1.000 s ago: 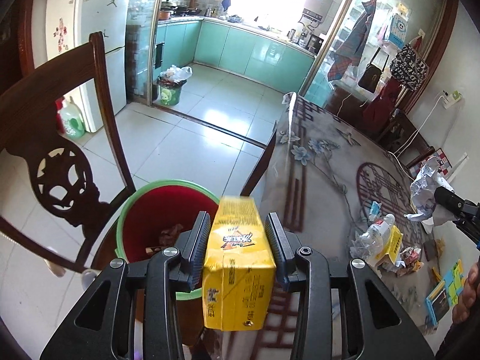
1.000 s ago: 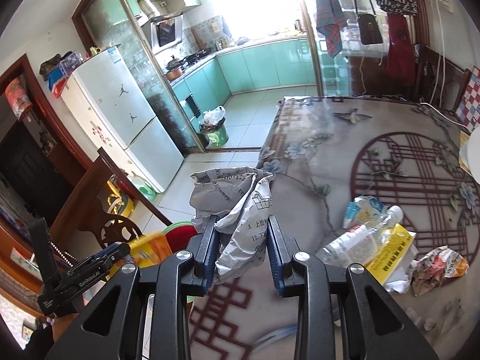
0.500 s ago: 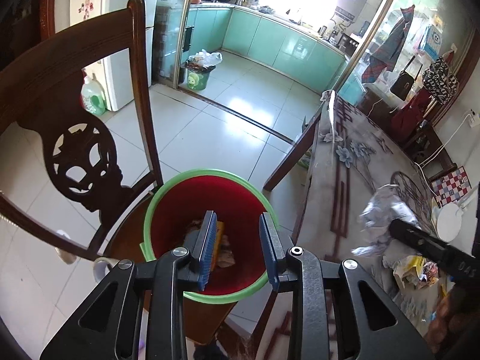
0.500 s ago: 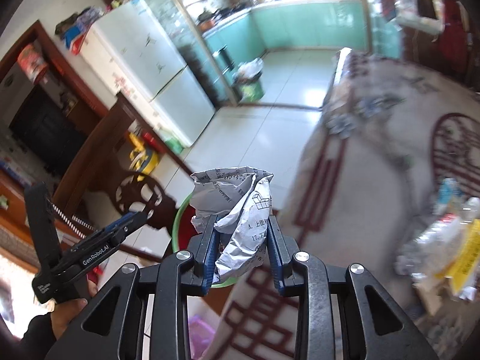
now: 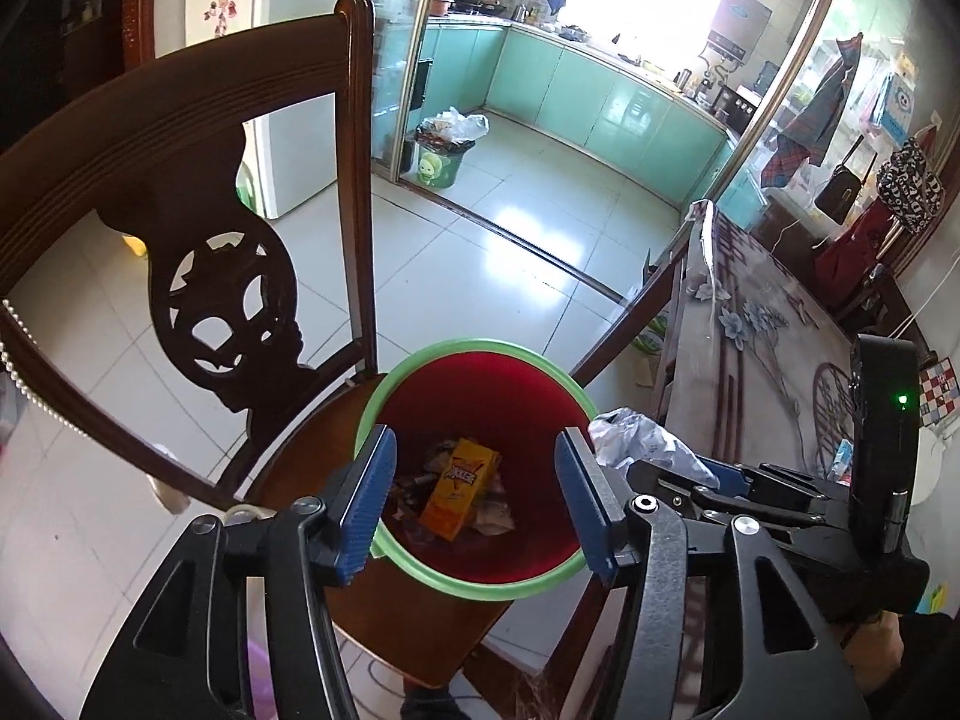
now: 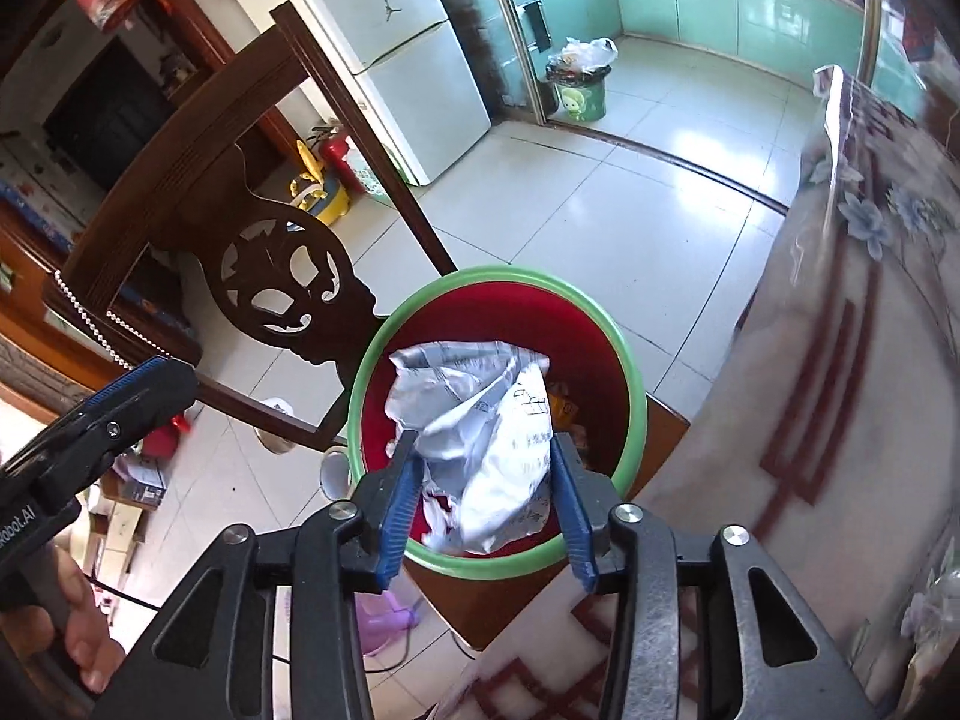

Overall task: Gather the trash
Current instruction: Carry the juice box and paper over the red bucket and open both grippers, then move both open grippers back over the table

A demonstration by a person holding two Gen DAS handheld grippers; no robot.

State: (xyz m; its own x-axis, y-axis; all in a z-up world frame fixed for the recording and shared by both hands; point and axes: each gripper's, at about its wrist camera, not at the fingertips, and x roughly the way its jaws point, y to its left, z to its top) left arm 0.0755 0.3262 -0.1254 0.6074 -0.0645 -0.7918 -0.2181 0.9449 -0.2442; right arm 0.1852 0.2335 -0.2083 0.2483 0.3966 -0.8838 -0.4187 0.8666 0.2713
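A red bin with a green rim [image 5: 420, 360] [image 6: 624, 354] stands on a wooden chair seat. A yellow snack box [image 5: 459, 489] lies inside it on other trash. My left gripper [image 5: 474, 498] is open and empty above the bin. My right gripper [image 6: 483, 498] holds a crumpled white paper bag [image 6: 492, 432] over the bin's near rim; its jaws stand fairly wide around the bag. The bag [image 5: 642, 444] and the right gripper also show at the right of the left wrist view.
The carved wooden chair back [image 5: 180, 192] [image 6: 240, 180] rises left of the bin. The table with a patterned cloth [image 5: 750, 360] [image 6: 870, 360] lies to the right. A green kitchen bin [image 5: 441, 159] stands on the tiled floor far off.
My left gripper opened and the yellow box dropped into the bin. My right gripper carried the paper bag from over the table to above the bin, and its jaws widened.
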